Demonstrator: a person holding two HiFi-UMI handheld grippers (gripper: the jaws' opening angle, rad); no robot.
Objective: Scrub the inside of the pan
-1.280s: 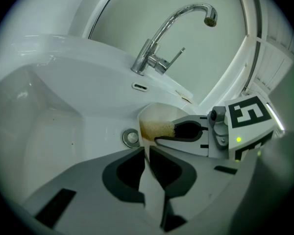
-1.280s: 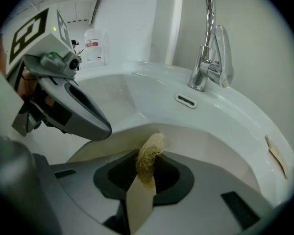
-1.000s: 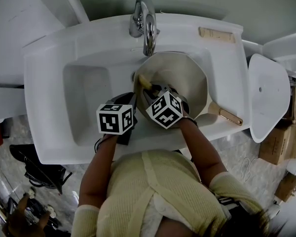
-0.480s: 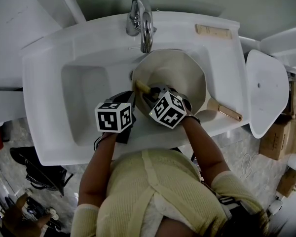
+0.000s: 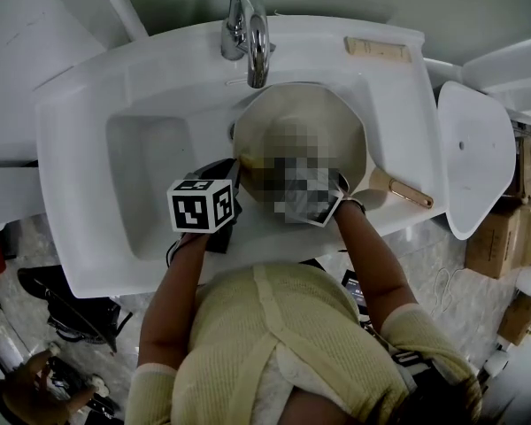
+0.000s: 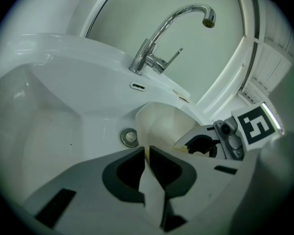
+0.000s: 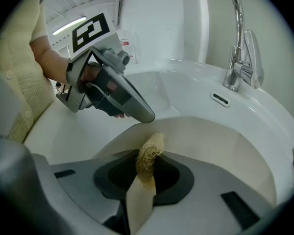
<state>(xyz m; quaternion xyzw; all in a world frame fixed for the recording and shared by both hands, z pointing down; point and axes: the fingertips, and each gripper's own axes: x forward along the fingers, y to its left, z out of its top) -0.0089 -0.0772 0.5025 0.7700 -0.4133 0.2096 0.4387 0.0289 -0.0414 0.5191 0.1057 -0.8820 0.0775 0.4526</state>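
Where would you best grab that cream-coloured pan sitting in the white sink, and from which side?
Probably the long brown handle, from the right: it juts out over the white sink's rim, free of the basin, while the bowl of the cream-coloured pan looks too wide for jaws.

Pan [image 5: 323,122] in sink [image 5: 97,104] basin, R side, under faucet [image 5: 248,25]; handle [image 5: 403,193] points R across sink deck. L gripper [image 5: 233,173] at pan's L rim, marker cube [image 5: 202,206] on top. Person's forearms [image 5: 181,282] reach fwd to pan.
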